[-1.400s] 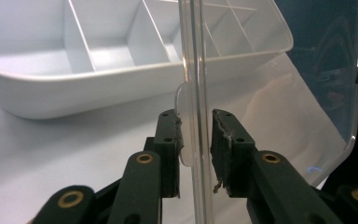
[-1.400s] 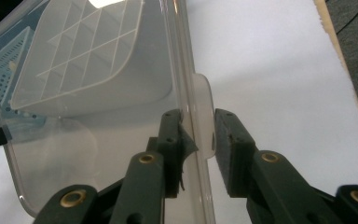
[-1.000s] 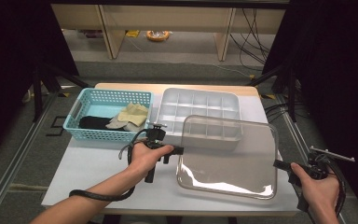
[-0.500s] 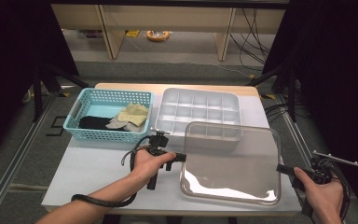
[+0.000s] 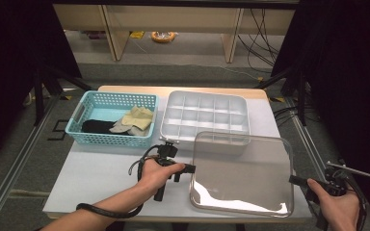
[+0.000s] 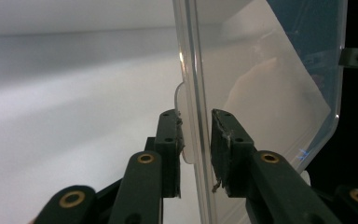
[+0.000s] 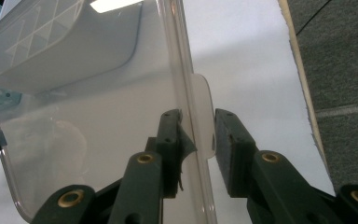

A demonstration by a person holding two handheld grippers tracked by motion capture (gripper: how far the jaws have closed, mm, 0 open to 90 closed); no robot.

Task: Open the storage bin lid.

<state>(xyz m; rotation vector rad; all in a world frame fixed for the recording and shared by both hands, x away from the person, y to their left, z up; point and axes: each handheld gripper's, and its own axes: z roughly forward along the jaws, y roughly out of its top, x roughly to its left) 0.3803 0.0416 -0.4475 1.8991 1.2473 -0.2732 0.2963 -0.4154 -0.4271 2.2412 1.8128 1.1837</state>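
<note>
two hand-held grippers clamp the clear lid (opposite edge tabs) between them.

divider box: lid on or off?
Off. The clear lid is held by its side tabs between the left gripper and right gripper, nearer than the box, whose compartments lie open and empty.

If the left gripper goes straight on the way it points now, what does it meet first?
The clear lid. The left gripper already has the lid's edge and small tab between its jaws. Beyond the lid in that line is the right gripper, though the depth is hard to judge.
</note>
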